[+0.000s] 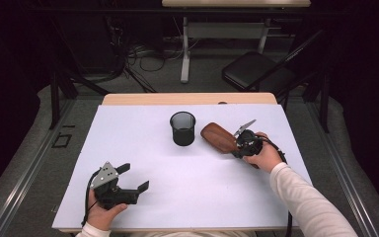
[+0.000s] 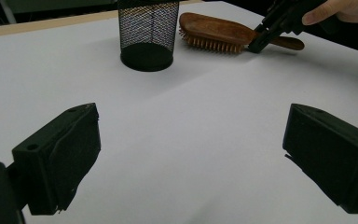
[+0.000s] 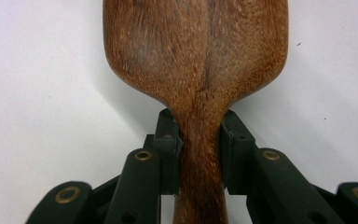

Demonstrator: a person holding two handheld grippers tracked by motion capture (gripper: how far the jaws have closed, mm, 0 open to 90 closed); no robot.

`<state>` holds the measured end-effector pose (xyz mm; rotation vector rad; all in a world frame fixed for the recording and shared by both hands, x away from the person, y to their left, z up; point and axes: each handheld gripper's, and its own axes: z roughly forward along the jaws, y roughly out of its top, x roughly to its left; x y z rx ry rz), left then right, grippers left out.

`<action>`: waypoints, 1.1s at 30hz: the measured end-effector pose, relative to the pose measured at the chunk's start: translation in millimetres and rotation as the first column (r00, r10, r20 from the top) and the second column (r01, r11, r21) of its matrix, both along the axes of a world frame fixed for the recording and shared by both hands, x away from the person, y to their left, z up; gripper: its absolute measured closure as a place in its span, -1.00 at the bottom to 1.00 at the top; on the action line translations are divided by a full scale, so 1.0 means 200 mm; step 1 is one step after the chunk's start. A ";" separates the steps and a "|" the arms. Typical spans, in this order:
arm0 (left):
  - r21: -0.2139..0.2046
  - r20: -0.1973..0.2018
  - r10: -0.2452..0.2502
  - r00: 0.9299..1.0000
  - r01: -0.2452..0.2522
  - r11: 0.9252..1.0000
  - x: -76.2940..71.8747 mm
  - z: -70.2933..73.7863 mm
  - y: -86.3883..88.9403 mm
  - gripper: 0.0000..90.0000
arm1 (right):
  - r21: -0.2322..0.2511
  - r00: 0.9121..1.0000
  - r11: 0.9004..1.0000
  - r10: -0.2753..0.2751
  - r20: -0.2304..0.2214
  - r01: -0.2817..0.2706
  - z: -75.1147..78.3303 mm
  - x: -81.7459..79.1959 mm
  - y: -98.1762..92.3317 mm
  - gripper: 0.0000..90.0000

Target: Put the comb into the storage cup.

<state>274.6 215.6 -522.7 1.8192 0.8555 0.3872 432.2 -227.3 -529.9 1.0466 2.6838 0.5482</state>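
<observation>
Nearest the person, the left gripper [image 1: 134, 177] rests low on the white table [image 1: 128, 148], its jaws spread wide with nothing between them; the left gripper view looks past them over bare table. Farther out and to the right, the right gripper [image 1: 237, 143] has its jaws clamped on the neck of the brush [image 1: 218, 137], just where the handle widens into the head. In the right gripper view the pads [image 3: 170, 154] press the wood from both sides. The brush lies on the table with its bristles down and its smooth wooden back up, head pointing toward the cup [image 1: 183, 128], which stands just beside it to the left, apart from it. The brush looks stiff and fairly light, a solid piece of wood that should not bend or crush; the polished back may be slippery, so the narrow neck seems the sound place to hold, since the flare of the head would stop it sliding out. Its weight probably sits forward in the head, so it may tip in a loose grip. The mesh cup looks light and easily knocked over.
</observation>
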 end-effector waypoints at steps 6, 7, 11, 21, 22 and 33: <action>0.002 0.000 0.003 1.000 -0.003 1.000 0.00 0.00 0.00 -0.89 | 0.075 0.999 0.997 -0.014 0.052 0.010 -0.03 0.00 0.00 0.60; 0.003 0.000 0.004 1.000 -0.004 1.000 0.00 0.00 0.00 -0.88 | 0.078 0.998 0.997 -0.014 0.060 0.010 -0.02 0.00 0.00 0.60; 0.003 0.001 0.004 1.000 -0.004 1.000 0.00 0.00 0.00 -0.88 | 0.087 0.998 0.996 -0.032 0.062 0.026 -0.02 -0.01 0.01 0.60; 0.004 0.001 0.006 1.000 -0.006 1.000 0.00 0.00 0.00 -0.88 | 0.114 0.996 0.992 -0.057 0.069 0.049 -0.02 -0.02 -0.02 0.60; 0.004 0.001 0.005 1.000 -0.005 1.000 0.00 0.00 0.00 -0.88 | 0.115 0.996 0.992 -0.055 0.070 0.047 -0.02 -0.02 -0.03 0.60; 0.004 0.000 0.006 1.000 -0.006 1.000 0.00 0.00 0.00 -0.87 | 0.161 0.991 0.985 -0.074 0.107 0.056 0.03 -0.06 -0.06 0.60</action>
